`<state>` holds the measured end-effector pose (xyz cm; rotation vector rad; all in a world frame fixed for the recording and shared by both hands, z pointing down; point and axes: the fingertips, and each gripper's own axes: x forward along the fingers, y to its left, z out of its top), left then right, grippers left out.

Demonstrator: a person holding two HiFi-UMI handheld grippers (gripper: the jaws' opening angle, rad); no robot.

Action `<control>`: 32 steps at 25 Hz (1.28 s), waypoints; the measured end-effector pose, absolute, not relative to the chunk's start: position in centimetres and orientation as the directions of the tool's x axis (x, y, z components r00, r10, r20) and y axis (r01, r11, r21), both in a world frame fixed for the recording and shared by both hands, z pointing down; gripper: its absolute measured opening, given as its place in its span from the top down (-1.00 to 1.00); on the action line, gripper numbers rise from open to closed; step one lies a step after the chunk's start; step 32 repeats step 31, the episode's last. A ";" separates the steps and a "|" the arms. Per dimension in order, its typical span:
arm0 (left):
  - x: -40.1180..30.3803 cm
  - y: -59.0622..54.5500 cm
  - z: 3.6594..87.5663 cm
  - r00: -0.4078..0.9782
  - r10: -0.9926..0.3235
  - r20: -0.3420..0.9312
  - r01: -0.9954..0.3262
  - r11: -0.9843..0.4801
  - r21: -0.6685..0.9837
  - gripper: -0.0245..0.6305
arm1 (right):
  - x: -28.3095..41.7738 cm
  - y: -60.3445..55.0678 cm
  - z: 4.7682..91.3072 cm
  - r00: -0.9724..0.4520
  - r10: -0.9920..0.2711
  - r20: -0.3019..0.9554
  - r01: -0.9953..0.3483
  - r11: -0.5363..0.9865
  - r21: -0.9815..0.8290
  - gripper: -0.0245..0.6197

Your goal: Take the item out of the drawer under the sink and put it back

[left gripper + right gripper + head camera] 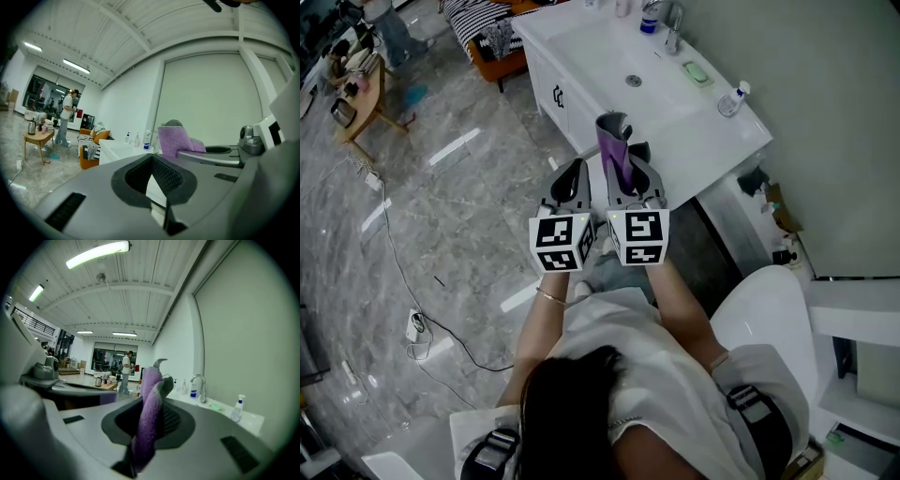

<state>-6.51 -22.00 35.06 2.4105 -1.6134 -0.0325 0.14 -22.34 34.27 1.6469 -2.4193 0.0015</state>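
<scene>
A purple-and-grey cloth [617,150] stands up from my right gripper [630,180], whose jaws are shut on its lower part. In the right gripper view the cloth [149,413] fills the gap of the right gripper [151,405] and rises above it. My left gripper [572,180] is level beside it on the left, shut and holding nothing. In the left gripper view the left gripper [151,163] shows only a thin sliver between its pads, with the cloth [176,139] off to the right. Both point toward the white sink cabinet [558,94]; no open drawer shows.
The white vanity top [694,141] carries a faucet [673,28], a green soap [696,71] and a spray bottle [731,98]. A white toilet [769,309] is at the right. A wooden side table [356,94] and a floor cable with a power strip [414,323] lie at the left.
</scene>
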 end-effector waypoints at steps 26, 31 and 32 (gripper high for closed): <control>-7.5 -21.8 35.9 0.386 -0.913 0.130 -0.913 -0.358 0.194 0.92 | -0.9 -22.1 34.2 -0.355 -0.918 0.174 -0.918 0.378 0.122 0.72; -7.4 -21.7 36.4 0.386 -0.910 0.153 -0.914 -0.355 0.198 0.92 | -0.6 -22.2 34.3 -0.354 -0.919 0.175 -0.917 0.378 0.126 0.72; -7.4 -21.7 36.4 0.386 -0.910 0.153 -0.914 -0.355 0.198 0.92 | -0.6 -22.2 34.3 -0.354 -0.919 0.175 -0.917 0.378 0.126 0.72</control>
